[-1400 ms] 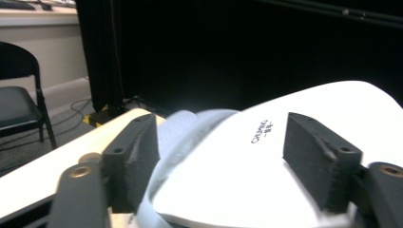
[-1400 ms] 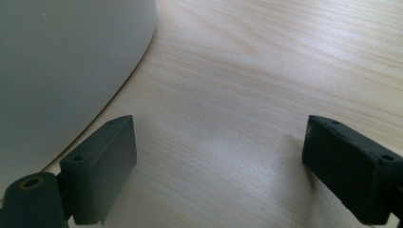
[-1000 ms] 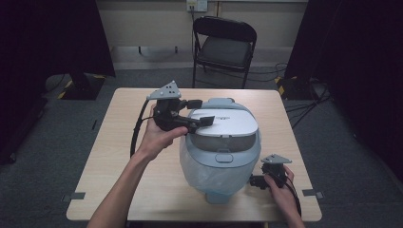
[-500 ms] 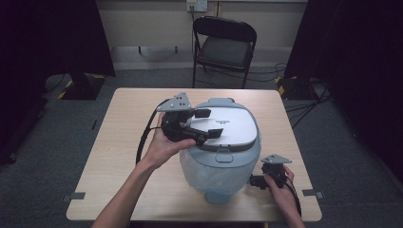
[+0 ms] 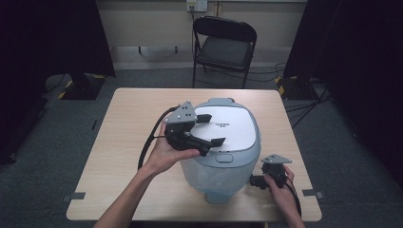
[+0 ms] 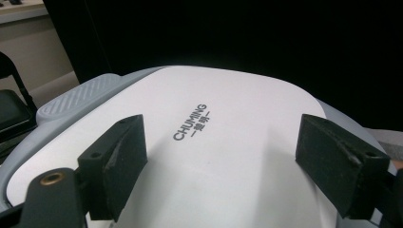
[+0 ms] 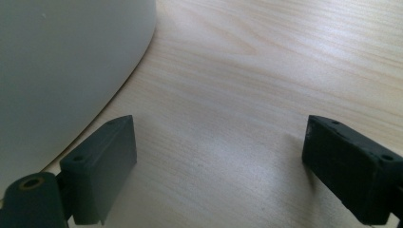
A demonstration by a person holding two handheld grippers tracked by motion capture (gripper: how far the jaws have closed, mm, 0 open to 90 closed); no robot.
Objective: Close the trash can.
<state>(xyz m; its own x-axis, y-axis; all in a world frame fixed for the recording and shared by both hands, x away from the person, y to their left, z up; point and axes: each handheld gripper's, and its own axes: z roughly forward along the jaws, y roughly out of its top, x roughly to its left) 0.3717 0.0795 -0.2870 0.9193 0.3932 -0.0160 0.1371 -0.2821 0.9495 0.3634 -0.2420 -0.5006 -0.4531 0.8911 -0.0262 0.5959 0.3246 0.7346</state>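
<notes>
1. The left gripper (image 5: 207,130) is hovering over the white lid (image 5: 228,130) of the bin (image 5: 216,178), which is standing mid-tabletop (image 5: 119,142); its fingers (image 6: 116,164) are spread wide, gripping nothing, and could be skidding off the smooth lid or missing the latch button (image 5: 224,157).
2. The right gripper (image 5: 256,181), fingers apart, is resting beside the bin's base; not bracing it, so a push may be shoving the bin.
3. Compared with earlier, the left gripper is sitting farther over the lid, and its fingers have just been opening.

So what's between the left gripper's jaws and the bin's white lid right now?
Nothing. In the left gripper view the open left gripper hangs over the white lid, with bare lid and its CHUMING lettering between the jaws.
</notes>
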